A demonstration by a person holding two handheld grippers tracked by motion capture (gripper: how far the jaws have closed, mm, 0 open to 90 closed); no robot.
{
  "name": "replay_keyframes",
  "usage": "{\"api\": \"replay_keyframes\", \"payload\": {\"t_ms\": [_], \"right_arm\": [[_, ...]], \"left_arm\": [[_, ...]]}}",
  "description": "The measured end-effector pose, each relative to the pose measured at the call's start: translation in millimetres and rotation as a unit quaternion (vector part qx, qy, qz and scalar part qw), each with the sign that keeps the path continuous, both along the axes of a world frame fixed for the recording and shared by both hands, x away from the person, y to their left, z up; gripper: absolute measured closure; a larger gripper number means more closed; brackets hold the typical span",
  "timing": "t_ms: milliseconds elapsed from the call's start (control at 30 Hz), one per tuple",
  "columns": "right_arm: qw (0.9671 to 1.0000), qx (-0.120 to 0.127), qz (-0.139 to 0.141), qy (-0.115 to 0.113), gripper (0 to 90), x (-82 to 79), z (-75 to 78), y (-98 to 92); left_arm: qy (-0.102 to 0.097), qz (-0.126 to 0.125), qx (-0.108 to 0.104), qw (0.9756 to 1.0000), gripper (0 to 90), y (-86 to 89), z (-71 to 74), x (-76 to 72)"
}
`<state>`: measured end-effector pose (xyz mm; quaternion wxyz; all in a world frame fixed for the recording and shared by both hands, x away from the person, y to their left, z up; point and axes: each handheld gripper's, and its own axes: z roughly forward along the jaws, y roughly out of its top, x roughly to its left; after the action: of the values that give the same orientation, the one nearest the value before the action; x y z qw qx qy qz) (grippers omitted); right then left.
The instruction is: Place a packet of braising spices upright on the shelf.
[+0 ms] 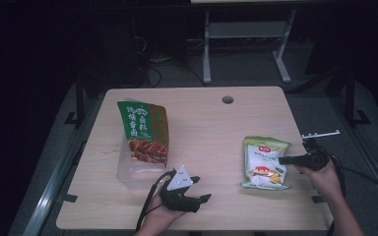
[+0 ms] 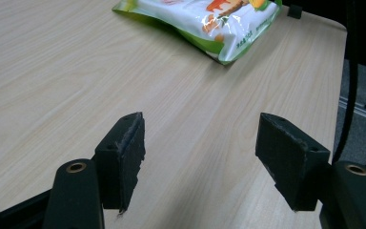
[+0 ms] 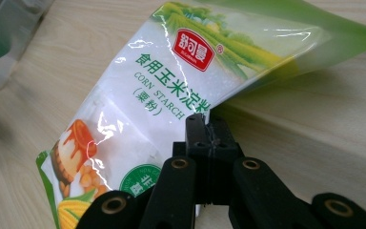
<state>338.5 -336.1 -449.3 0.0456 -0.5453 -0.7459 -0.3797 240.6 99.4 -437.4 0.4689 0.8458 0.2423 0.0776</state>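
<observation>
A white and green bag of corn starch (image 1: 264, 162) lies flat on the right half of the wooden table (image 1: 206, 128). My right gripper (image 1: 281, 160) reaches in from the right and is shut on the bag's right edge. In the right gripper view the jaws (image 3: 208, 125) meet on the thin side seam of the bag (image 3: 162, 95). My left gripper (image 1: 202, 189) rests near the front edge of the table, open, with nothing between its pads (image 2: 202, 138). The bag (image 2: 209, 19) lies well beyond it.
A green snack bag (image 1: 143, 132) lies on top of a clear plastic box (image 1: 128, 172) on the left half of the table. A cable hole (image 1: 228, 100) sits near the far edge. Bare wood lies between the two bags.
</observation>
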Motion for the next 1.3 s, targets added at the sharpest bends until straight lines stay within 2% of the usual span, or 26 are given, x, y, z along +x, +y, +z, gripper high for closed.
{"api": "replay_keyframes", "payload": {"t_ms": [167,300,400,733,833,1000,1033,1133,1167,1200,1233,1267,1300], "right_arm": [[0.9998,0.007,0.009,-0.019,89.7,-8.3,5.7,6.6],[0.9984,0.029,0.011,-0.047,89.7,-17.6,13.9,11.3],[0.9971,0.037,0.015,-0.064,89.8,-23.1,21.2,14.9],[0.9925,0.039,0.035,-0.111,89.8,-39.8,45.1,29.7],[0.9910,0.040,0.043,-0.120,89.8,-43.2,51.2,35.2],[0.9889,0.039,0.057,-0.132,89.8,-47.2,57.4,41.9],[0.9887,0.038,0.058,-0.133,89.8,-47.6,58.0,42.7],[0.9881,0.038,0.064,-0.135,89.8,-49.0,59.6,44.8],[0.9870,0.041,0.068,-0.140,89.7,-50.8,60.8,46.4],[0.9864,0.042,0.070,-0.143,89.7,-51.4,61.3,47.0],[0.9864,0.042,0.070,-0.143,89.7,-51.4,61.3,47.0],[0.9855,0.045,0.073,-0.147,89.8,-52.6,62.6,49.1],[0.9855,0.045,0.073,-0.147,89.8,-52.6,62.6,49.1]], "left_arm": [[0.009,0.001,0.000,1.0000,33.5,-1.4,-0.2,3.0],[0.021,0.002,-0.005,0.9998,33.6,-4.9,-0.8,5.2],[0.029,-0.002,-0.003,0.9996,33.1,-8.1,-2.2,8.2],[0.053,-0.008,-0.030,0.9981,27.9,-30.2,-0.3,25.0],[0.052,-0.011,-0.031,0.9981,23.5,-39.0,-1.0,30.2],[0.068,-0.013,-0.046,0.9965,22.7,-55.0,-2.4,38.2],[0.078,-0.015,-0.055,0.9953,22.8,-60.4,-3.2,41.9],[0.084,-0.018,-0.060,0.9945,24.0,-66.2,-4.4,46.1],[0.094,-0.018,-0.071,0.9929,24.0,-70.5,-6.4,49.9],[0.110,-0.018,-0.071,0.9912,23.8,-76.5,-9.0,56.1],[0.110,-0.018,-0.071,0.9912,23.9,-76.5,-9.0,56.1],[0.121,-0.019,-0.080,0.9892,24.4,-81.3,-11.1,60.2],[0.121,-0.019,-0.080,0.9892,25.7,-81.3,-11.1,60.2]]}}
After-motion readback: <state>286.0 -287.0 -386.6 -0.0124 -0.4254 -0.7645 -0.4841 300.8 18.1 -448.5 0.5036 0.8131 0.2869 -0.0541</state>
